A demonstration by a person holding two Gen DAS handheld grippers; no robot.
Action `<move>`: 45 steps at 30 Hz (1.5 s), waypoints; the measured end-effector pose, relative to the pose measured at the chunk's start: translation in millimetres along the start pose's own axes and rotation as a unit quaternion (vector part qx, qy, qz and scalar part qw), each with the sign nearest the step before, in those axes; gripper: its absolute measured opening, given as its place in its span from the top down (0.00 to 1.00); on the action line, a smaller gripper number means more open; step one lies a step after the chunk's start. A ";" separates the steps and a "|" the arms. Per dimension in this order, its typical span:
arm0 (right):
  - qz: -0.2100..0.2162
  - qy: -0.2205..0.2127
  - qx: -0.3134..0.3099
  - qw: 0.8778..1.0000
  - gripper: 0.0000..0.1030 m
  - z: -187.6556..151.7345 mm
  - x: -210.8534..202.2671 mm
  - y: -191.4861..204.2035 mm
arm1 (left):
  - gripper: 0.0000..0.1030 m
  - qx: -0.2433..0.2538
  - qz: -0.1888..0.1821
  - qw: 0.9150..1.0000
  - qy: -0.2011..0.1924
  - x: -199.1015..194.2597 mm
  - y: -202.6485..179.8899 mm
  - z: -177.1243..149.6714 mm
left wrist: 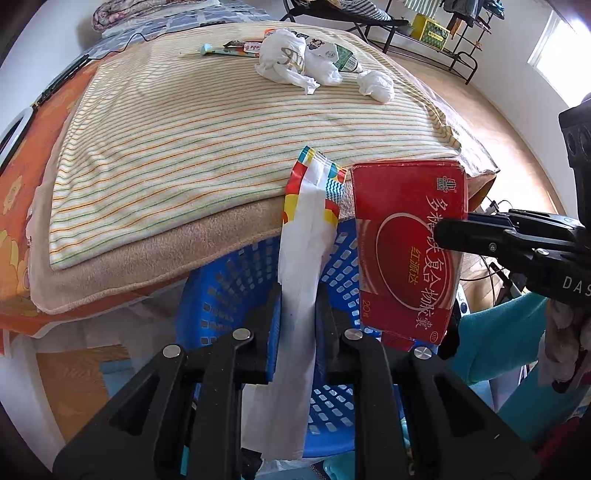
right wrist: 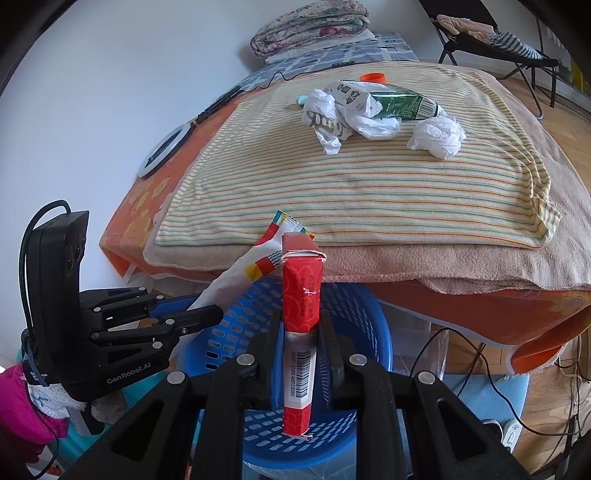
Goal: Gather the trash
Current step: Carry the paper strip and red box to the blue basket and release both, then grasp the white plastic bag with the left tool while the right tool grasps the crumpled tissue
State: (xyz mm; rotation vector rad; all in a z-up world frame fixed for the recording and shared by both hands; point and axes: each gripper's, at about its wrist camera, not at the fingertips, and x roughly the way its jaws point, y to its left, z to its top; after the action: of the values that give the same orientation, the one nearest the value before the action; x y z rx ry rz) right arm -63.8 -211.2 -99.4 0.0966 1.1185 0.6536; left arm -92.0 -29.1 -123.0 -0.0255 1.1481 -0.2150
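Observation:
My left gripper (left wrist: 299,295) is shut on a long white wrapper with a colourful end (left wrist: 303,236), which stands upright over a blue mesh basket (left wrist: 229,280). Just to its right, my right gripper (right wrist: 301,317) is shut on a flat red carton (right wrist: 301,295), also above the basket (right wrist: 354,295). In the left wrist view the red carton (left wrist: 410,243) shows its printed face, with the right gripper (left wrist: 443,232) clamped on its edge. More trash lies farther off on the striped blanket: a crumpled white bag (right wrist: 325,114), a green carton (right wrist: 399,103) and a tissue ball (right wrist: 437,136).
The basket stands on the floor against the bed's near edge (right wrist: 369,273). An orange cap (right wrist: 373,77) and a folded quilt (right wrist: 310,26) lie at the far end, a ring light (right wrist: 162,151) on the left. Cables and a power strip (right wrist: 511,434) are on the floor right.

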 end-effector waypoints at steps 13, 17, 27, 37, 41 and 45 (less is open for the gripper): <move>-0.018 0.010 0.001 1.000 0.53 0.5 7.5 -1.7 | 0.61 -0.003 0.014 1.000 0.001 1.0 1.7 0.0; -0.023 0.009 0.003 1.000 0.48 0.6 7.0 -3.3 | 0.58 -0.007 0.017 1.000 0.002 1.4 2.9 1.6; -0.032 -0.013 0.019 0.999 0.23 9.7 -3.6 -14.7 | 0.36 -0.030 0.017 0.999 -0.008 -6.3 12.1 21.1; -0.028 -0.055 0.051 0.997 0.19 56.0 -26.9 -38.6 | 0.36 -0.031 0.000 0.999 -0.037 -21.9 10.9 76.6; -0.028 -0.070 0.080 0.994 0.19 78.9 -34.7 -57.8 | 0.36 -0.031 0.001 0.998 -0.052 -23.6 11.6 101.4; -0.048 -0.079 0.091 0.992 0.19 99.3 -38.1 -76.1 | 0.36 -0.043 -0.010 0.997 -0.058 -19.8 13.9 123.3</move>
State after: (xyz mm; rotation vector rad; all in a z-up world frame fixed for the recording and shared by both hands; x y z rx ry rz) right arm 44.2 -268.9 -53.4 0.2457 1.0202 0.4495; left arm 14.2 -23.0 -56.1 -0.1247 1.0415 -0.1789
